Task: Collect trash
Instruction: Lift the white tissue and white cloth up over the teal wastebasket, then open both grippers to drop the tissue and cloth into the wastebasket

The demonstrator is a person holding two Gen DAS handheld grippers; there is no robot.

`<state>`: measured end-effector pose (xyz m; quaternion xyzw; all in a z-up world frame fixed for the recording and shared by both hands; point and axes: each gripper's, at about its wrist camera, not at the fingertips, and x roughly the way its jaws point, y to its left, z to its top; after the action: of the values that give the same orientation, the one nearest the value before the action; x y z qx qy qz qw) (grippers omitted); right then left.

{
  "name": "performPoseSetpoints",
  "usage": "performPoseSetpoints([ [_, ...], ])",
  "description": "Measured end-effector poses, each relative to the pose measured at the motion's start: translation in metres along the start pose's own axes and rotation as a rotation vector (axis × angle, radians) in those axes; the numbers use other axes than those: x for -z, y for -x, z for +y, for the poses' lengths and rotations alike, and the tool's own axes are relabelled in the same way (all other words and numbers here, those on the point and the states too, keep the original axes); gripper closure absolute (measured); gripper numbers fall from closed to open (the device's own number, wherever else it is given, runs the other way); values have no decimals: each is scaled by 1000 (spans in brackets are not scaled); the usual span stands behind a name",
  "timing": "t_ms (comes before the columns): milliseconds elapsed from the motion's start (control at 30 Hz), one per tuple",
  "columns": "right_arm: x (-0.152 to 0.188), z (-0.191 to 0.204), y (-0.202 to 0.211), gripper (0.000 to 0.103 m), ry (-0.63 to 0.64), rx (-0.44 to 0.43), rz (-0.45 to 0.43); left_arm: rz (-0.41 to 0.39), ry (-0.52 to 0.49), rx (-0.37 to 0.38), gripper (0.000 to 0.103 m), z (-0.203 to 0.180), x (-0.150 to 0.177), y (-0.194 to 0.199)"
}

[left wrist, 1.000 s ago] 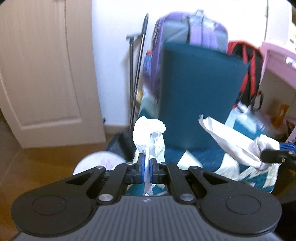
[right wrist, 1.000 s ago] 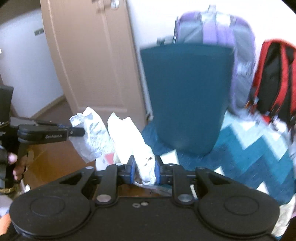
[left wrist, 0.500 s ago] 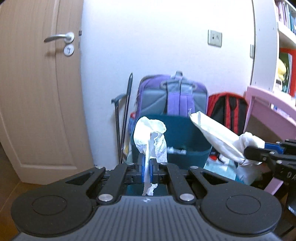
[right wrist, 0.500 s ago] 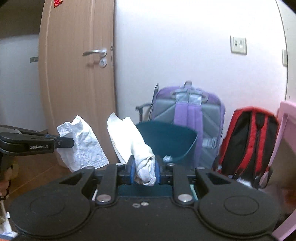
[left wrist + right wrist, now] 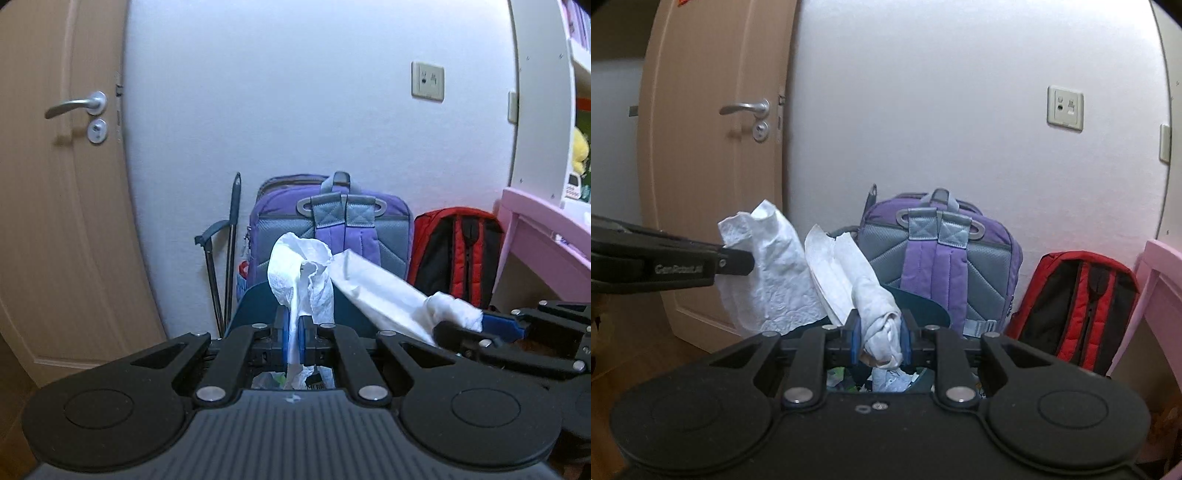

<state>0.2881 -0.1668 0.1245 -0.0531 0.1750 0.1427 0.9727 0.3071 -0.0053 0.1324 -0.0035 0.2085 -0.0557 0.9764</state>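
Observation:
My left gripper (image 5: 294, 336) is shut on a crumpled white tissue (image 5: 301, 267) that stands up above its blue pads. My right gripper (image 5: 878, 341) is shut on a twisted white paper wad (image 5: 875, 302) whose flat end flares up to the left. Each gripper shows in the other's view: the right gripper (image 5: 461, 326) with its paper wad (image 5: 384, 291) at the right, the left gripper (image 5: 738, 260) with its tissue (image 5: 768, 273) at the left. Both hang over a dark teal bin (image 5: 923, 304), mostly hidden behind the grippers. Trash (image 5: 890, 380) lies inside it.
A purple and grey backpack (image 5: 343, 236) and a red and black backpack (image 5: 458, 251) lean on the white wall behind the bin. A folded black stick (image 5: 225, 266) stands left of them. A wooden door (image 5: 55, 184) is on the left, pink furniture (image 5: 543, 236) on the right.
Both grippers have risen with their paper. The teal bin, tall and close in front a second ago, now sits low beneath them, and the wall, door handle and socket have come into view.

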Motion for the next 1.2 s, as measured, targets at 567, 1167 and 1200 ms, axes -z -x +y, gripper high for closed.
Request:
performPoseSetpoints([
  [567,29,-22,-117,81,21,-29,225,272,-107,9,98,-14,25,-132],
  [1167,43,-9,-151,62,147,-5,269,413,-65,-3,81,0,49,-177],
  [1200,43,-9,-150,61,148,-1,264,408,-60,-1,72,0,49,-176],
])
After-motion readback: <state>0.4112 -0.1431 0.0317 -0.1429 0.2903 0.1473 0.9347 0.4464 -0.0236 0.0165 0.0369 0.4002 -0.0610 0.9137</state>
